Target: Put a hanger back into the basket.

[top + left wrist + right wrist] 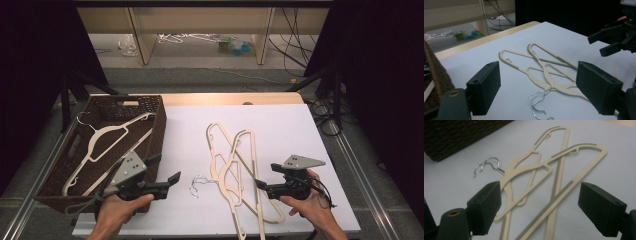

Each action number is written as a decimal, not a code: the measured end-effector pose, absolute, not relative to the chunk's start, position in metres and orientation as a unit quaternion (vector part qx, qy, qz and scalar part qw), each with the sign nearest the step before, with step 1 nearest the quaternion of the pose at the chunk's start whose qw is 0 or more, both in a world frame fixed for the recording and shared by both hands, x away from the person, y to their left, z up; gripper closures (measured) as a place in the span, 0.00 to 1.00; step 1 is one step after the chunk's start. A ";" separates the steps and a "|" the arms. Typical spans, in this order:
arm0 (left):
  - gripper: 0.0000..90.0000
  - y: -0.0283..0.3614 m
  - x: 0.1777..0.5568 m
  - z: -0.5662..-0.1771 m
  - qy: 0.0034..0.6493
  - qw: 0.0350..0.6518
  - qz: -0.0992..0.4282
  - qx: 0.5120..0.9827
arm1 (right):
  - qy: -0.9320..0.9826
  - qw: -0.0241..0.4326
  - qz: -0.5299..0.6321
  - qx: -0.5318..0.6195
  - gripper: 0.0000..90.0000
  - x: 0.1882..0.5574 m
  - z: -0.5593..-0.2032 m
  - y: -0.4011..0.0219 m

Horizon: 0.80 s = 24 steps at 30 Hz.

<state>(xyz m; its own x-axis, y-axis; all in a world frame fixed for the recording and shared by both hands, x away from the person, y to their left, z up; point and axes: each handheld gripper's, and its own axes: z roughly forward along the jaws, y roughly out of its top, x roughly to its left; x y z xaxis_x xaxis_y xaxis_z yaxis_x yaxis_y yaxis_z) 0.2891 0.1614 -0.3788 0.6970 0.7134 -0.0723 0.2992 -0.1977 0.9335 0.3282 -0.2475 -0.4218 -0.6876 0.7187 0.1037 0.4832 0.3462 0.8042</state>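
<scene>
- Hangers (235,170), two cream ones lying crossed on the white desk (300,130) in the high view, sit between the person's two hands, their metal hooks (197,184) pointing toward the left hand-held gripper (171,180). That gripper's jaws stand apart with nothing between them, just right of a dark woven basket (159,131) (a third hanger (102,142) lies inside it). The right hand-held gripper (260,185) hovers at the hangers' right edge, jaws likewise parted and empty.
- Left gripper view: the left hand-held gripper (541,90) shows its two black jaws wide apart, framing the hangers (544,70) beyond them on the desk (564,37); the wire hooks (539,102) lie nearest, between the jaws but untouched. The right hand-held gripper (607,42) appears at the upper right, open. The basket's wall (436,75) edges the left side.
- Right gripper view: the right hand-held gripper (539,210) is spread wide above the hangers (541,172), whose long bars run down between the jaws without contact (no pad presses on them). The hooks (487,165) lie to the upper left, near the basket (454,137), on the desk (454,185).
</scene>
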 end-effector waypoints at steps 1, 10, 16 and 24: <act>0.22 0.159 0.288 -0.381 0.332 0.537 0.190 0.752 | 0.808 0.136 0.441 0.367 0.21 0.328 -0.423 -0.247; 0.20 0.146 0.278 -0.408 0.305 0.541 0.164 0.766 | 0.803 0.133 0.448 0.370 0.22 0.326 -0.421 -0.246; 0.20 0.145 0.277 -0.417 0.303 0.544 0.174 0.763 | 0.804 0.137 0.448 0.367 0.22 0.322 -0.422 -0.243; 0.20 0.149 0.278 -0.428 0.313 0.528 0.176 0.770 | 0.824 0.114 0.430 0.352 0.18 0.312 -0.427 -0.228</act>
